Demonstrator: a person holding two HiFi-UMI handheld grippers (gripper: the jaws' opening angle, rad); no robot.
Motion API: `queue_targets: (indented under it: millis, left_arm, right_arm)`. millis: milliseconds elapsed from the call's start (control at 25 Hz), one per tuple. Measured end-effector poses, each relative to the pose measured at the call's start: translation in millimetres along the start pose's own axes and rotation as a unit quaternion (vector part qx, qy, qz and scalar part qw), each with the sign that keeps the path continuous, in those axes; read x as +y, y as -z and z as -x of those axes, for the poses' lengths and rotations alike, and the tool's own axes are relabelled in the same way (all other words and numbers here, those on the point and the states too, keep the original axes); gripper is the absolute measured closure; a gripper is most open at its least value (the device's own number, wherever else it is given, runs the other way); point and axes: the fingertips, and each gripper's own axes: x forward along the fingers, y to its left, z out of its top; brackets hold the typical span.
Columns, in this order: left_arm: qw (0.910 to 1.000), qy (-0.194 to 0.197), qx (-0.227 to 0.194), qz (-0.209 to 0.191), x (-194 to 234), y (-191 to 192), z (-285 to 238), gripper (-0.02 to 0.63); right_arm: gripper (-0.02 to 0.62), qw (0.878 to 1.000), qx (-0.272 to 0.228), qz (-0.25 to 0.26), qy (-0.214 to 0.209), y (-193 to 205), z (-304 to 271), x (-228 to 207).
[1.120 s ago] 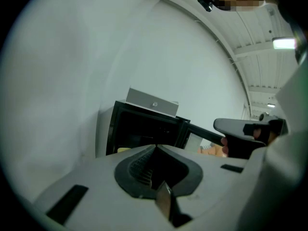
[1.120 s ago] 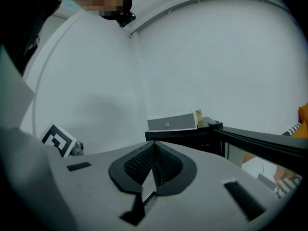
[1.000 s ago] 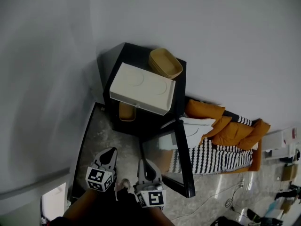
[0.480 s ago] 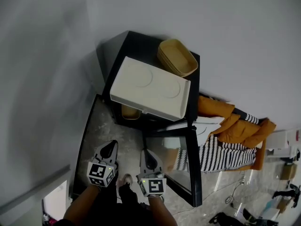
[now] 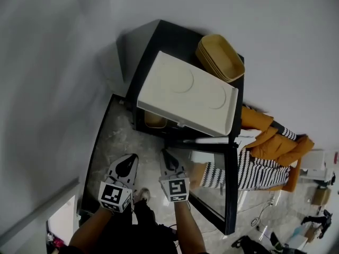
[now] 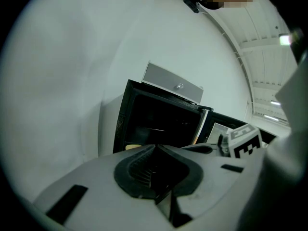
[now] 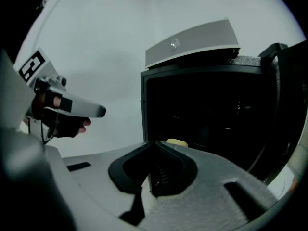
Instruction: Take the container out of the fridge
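Approach step: fridge (image 5: 169, 40) stands open, and the tan container (image 5: 154, 119) sits on a lower shelf inside. Left gripper (image 5: 126, 167) and right gripper (image 5: 168, 162) hover in front of the opening, jaws pressed together, nothing held. Likely next: spread one gripper's jaws, reach in, clamp the container rim.

Fridge (image 5: 161, 38): black casing, matt top; door (image 5: 212, 181) glossy dark glass. On fridge: cream box (image 5: 185, 91), smooth matt plastic; tan trays (image 5: 222, 57), matt. Right of fridge: striped knit cloth (image 5: 249, 174), orange cloth (image 5: 275, 148); floor (image 5: 254, 210) polished marbled stone. Grey matt plastic: left tongs (image 6: 155, 147), right tongs (image 7: 154, 143); black ribbed pads (image 6: 139, 170).
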Motion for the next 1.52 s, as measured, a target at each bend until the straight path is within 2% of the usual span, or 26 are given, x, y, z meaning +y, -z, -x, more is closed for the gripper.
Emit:
queue_targets:
  millis: [120, 240, 400, 760, 960, 1040, 1200, 1360, 1520]
  left_arm:
    - [1.0000, 0.000, -0.003, -0.005, 3.2, -2.3, 3.1, 0.601]
    - [0.9999, -0.007, -0.005, -0.013, 9.3, -4.2, 5.1, 0.601]
    - [0.9999, -0.010, -0.004, -0.003, 15.7, -5.9, 5.1, 0.601]
    - [0.9997, -0.021, 0.001, 0.010, 23.0, -13.3, 13.7, 0.601]
    - [0.9997, -0.022, -0.004, 0.011, 30.4, -10.8, 15.8, 0.601]
    - [0.9995, -0.027, -0.002, 0.012, 34.4, -16.2, 15.9, 0.601]
    - [0.9994, -0.032, -0.004, 0.009, 43.2, -17.6, 15.5, 0.601]
    - [0.9993, -0.036, -0.003, 0.013, 47.7, -16.9, 13.2, 0.601]
    - [0.9989, -0.042, -0.002, 0.018, 51.1, -15.7, 13.7, 0.601]
  right_arm:
    - [0.598, 1.000, 0.018, 0.015, -0.018, 9.8, -14.5, -0.7]
    - [0.598, 0.997, 0.046, 0.051, -0.036, 22.4, -29.4, -1.4]
    - [0.591, 0.986, 0.102, 0.117, -0.061, 43.6, -46.7, -4.7]
    - [0.538, 0.937, 0.207, 0.253, -0.122, 90.6, -81.2, 0.1]
    - [0.526, 0.892, 0.263, 0.345, -0.130, 117.3, -98.7, -5.3]
    - [0.525, 0.878, 0.277, 0.366, -0.132, 121.8, -104.6, -8.9]
    - [0.522, 0.863, 0.290, 0.393, -0.129, 124.9, -116.7, -16.2]
    - [0.520, 0.857, 0.296, 0.400, -0.134, 127.6, -126.2, -21.1]
    - [0.508, 0.840, 0.312, 0.424, -0.136, 141.2, -133.8, -29.0]
